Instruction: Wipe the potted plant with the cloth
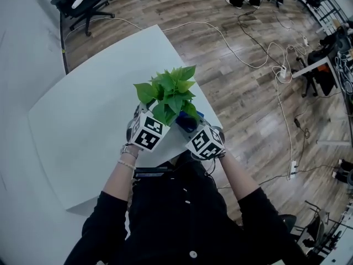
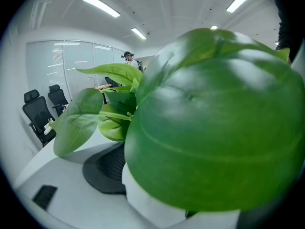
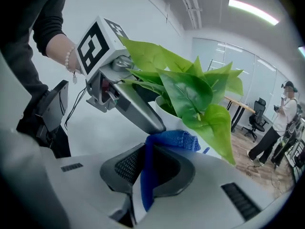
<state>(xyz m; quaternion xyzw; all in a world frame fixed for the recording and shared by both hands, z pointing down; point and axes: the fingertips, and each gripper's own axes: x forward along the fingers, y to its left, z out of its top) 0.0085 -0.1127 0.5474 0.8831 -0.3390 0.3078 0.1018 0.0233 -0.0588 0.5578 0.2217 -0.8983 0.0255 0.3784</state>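
The wiping looked barely begun. The right gripper [image 3: 147, 162] was clamped on the blue cloth [image 3: 170, 140], whose bunched end touched the white pot [image 3: 165, 109] just under the lowest leaves. No leaf showed cloth on it. The left gripper [image 1: 142, 115] had one pad against the pot. A large leaf [image 2: 214, 123] hid the other, so its grip couldn't be told. The pot held the green pothos plant [image 1: 168, 93] and stood near the table [image 1: 83, 120] edge

Plant [image 1: 168, 93]: green leaves, white pot [image 3: 167, 112], upright near bench [image 1: 83, 120] edge. Blue cloth [image 3: 169, 141] bunched, pinched in right tool [image 3: 145, 168], against pot under leaves.
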